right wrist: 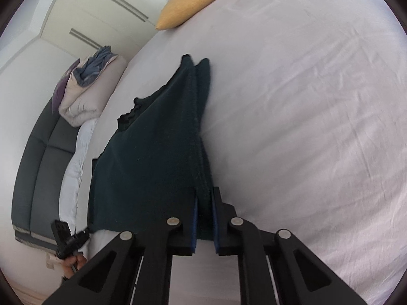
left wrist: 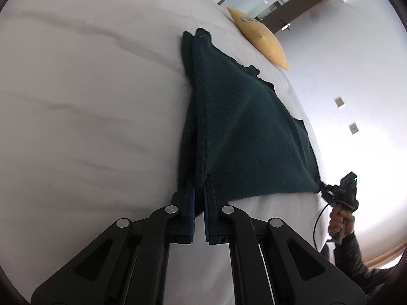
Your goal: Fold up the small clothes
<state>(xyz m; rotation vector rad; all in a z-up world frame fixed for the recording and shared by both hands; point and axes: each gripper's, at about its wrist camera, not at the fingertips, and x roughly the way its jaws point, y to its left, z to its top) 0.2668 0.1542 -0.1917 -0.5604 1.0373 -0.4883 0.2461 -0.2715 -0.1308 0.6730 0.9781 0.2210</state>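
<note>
Left claw (left wrist: 199,185) is clamped on a corner of the dark green garment (left wrist: 244,127), bottom centre of the left wrist view. Fabric is pinched between the two fingers, blue pads visible on the inner faces.

Right claw (right wrist: 204,195) is clamped on the other near corner of the same garment (right wrist: 152,157), bottom centre of the right wrist view. Cloth fills the gap between its fingers.

Cross-check: the left wrist view shows the right claw (left wrist: 324,188) at lower right, held by the person's hand (left wrist: 340,221), tips on the garment's corner. The right wrist view shows the left claw (right wrist: 85,232) at lower left, tips at the opposite corner.

Garment runs taut between the two claws along its near edge. From there it stretches up toward frame centre in both views, narrowing to two pointed ends that lie on the white bed sheet (left wrist: 89,101). Looks doubled over along one long edge; the layer count isn't clear. A ragged, wavy edge shows on the side away from the fold.

Yellow pillow (left wrist: 259,35) sits on the bed beyond the garment's far end, apart from it; upper centre in the right wrist view (right wrist: 193,2). Bundled bedding (right wrist: 86,89) sits on a dark sofa (right wrist: 40,167) at left of the right wrist view.
</note>
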